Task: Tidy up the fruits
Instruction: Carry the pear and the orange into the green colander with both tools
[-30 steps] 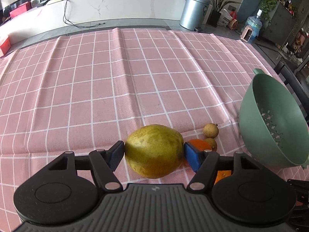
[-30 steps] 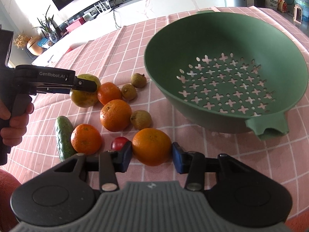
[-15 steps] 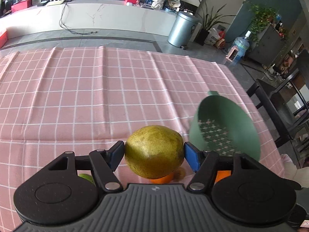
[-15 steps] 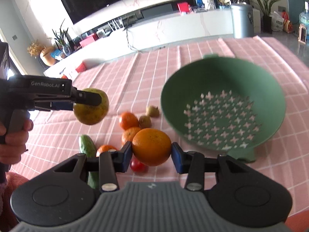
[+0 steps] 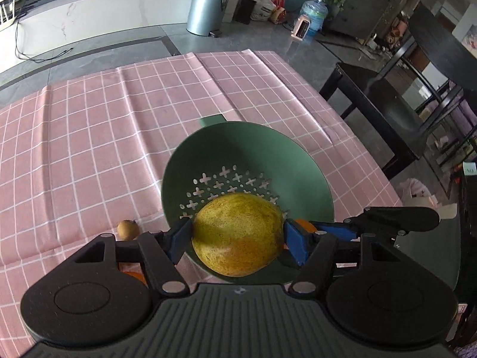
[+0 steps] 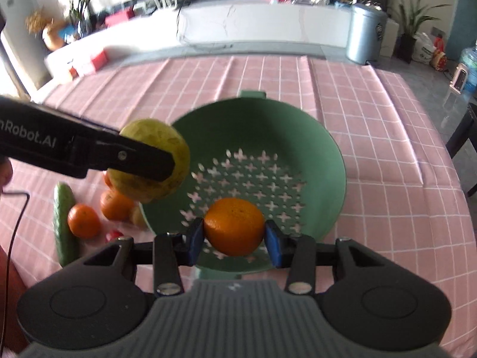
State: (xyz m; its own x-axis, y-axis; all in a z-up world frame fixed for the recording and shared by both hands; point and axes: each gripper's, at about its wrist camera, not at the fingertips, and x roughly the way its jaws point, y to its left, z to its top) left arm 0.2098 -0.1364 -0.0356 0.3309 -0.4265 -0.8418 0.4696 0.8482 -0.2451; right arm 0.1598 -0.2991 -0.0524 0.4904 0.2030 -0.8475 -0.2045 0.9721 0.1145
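Observation:
My left gripper (image 5: 237, 237) is shut on a large yellow-green fruit (image 5: 237, 235) and holds it above the near rim of the green colander (image 5: 268, 149). My right gripper (image 6: 234, 240) is shut on an orange (image 6: 234, 225), held over the colander's (image 6: 322, 155) near edge. The left gripper's arm (image 6: 89, 152) and its fruit (image 6: 176, 143) show at the left of the right wrist view, over the colander's left rim. The right gripper's finger (image 5: 337, 231) and orange (image 5: 305, 226) show at the right of the left wrist view.
Oranges (image 6: 83, 220), a cucumber (image 6: 64, 223), a small red fruit (image 6: 114, 234) and a small brown fruit (image 5: 128, 229) lie on the pink checked tablecloth (image 5: 89, 149) left of the colander. The table's right edge (image 5: 372, 155) borders dark chairs.
Both grippers have lifted their fruits off the table and moved them over the colander. The left one swung right; the right one moved forward.

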